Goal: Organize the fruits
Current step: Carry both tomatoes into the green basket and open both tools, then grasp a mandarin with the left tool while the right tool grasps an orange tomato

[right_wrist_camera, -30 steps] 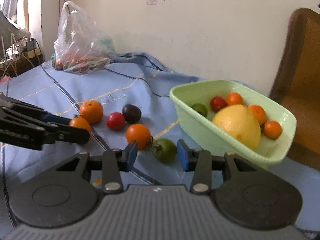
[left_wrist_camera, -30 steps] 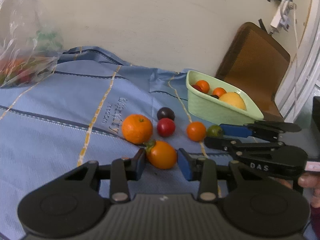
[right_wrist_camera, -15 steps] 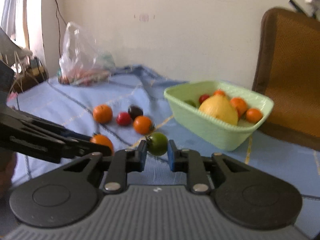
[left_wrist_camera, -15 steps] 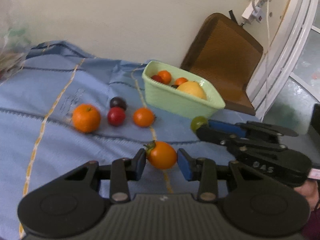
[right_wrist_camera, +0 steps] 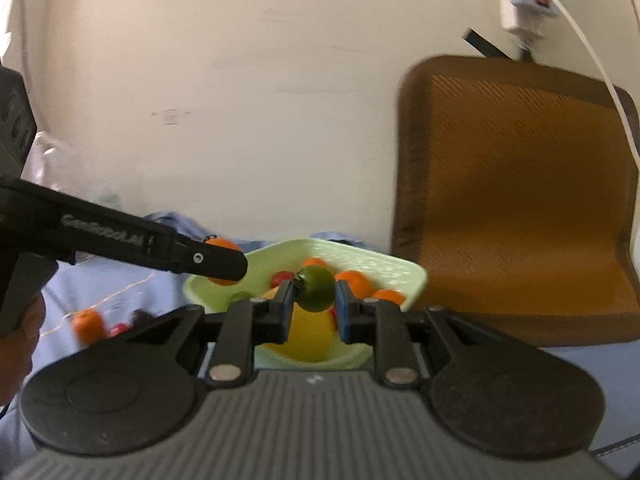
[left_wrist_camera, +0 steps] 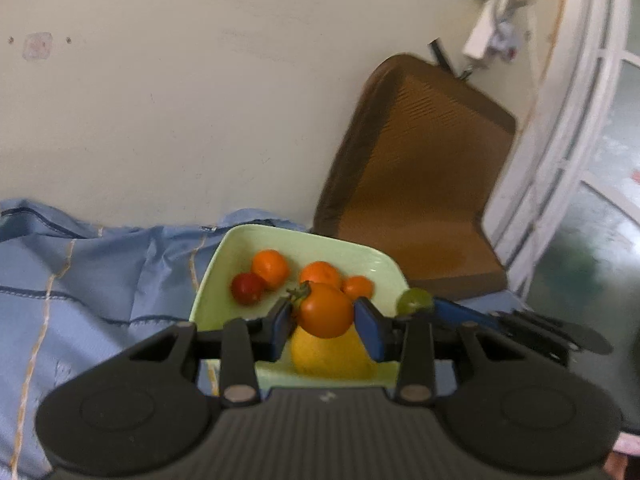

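A brown chair (left_wrist_camera: 416, 184) fills the right half of the frame — woven back, darker edging. A blue cloth (left_wrist_camera: 100, 276) with yellow stripes covers the lower left. Upper right, a white power strip (right_wrist_camera: 524, 4) hangs on the cream wall (left_wrist_camera: 200, 92).

- lifted off the blue cloth (left_wrist_camera: 112, 280): orange tomato (left_wrist_camera: 326, 310), now clamped in the left gripper (left_wrist_camera: 325, 322) above the green bowl (left_wrist_camera: 224, 264) at frame centre.
- likewise raised from the cloth: green tomato (right_wrist_camera: 316, 288), pinched by the right gripper (right_wrist_camera: 311, 306) over the bowl's near rim.
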